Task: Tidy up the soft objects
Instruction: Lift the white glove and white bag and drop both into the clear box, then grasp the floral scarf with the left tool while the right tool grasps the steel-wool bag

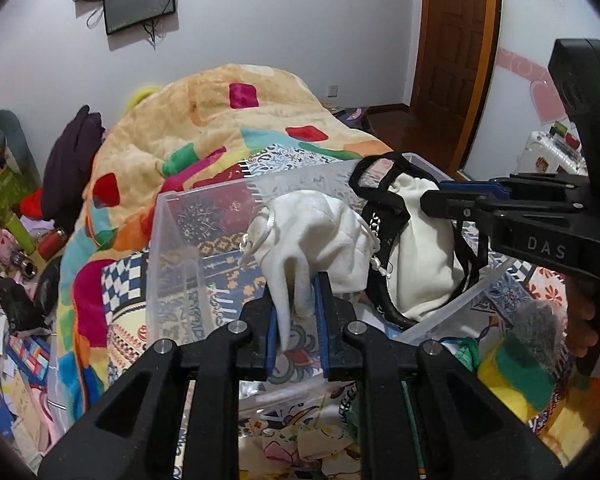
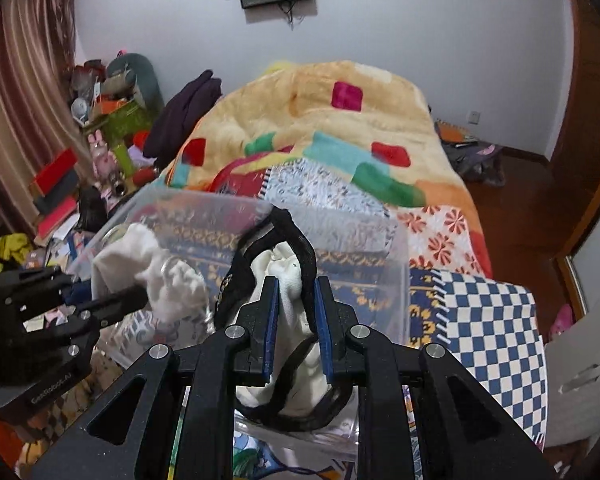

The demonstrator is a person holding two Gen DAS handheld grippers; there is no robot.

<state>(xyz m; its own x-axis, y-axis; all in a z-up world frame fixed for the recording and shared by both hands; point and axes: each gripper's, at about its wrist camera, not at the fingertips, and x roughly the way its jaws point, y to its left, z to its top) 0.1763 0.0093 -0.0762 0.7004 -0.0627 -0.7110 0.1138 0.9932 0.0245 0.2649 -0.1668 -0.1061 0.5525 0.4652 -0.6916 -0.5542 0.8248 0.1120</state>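
Observation:
My left gripper (image 1: 296, 292) is shut on a white soft pouch with a silvery ribbon (image 1: 316, 224), held over the clear plastic bin (image 1: 172, 248). My right gripper (image 2: 296, 300) is shut on a cream cloth bag with black straps (image 2: 288, 276), held over the same bin (image 2: 396, 280). In the left wrist view the right gripper (image 1: 432, 196) comes in from the right, clamped on the cream bag (image 1: 424, 252). In the right wrist view the left gripper (image 2: 136, 298) holds the white pouch (image 2: 140, 260) at the left.
The bin stands on a bed with a patterned sheet (image 2: 488, 316) and a colourful fleece blanket (image 1: 204, 128). Yellow and green soft items (image 1: 512, 376) lie right of the bin. Clutter (image 1: 8, 280) fills the floor left of the bed. A wooden door (image 1: 456, 40) is at the right.

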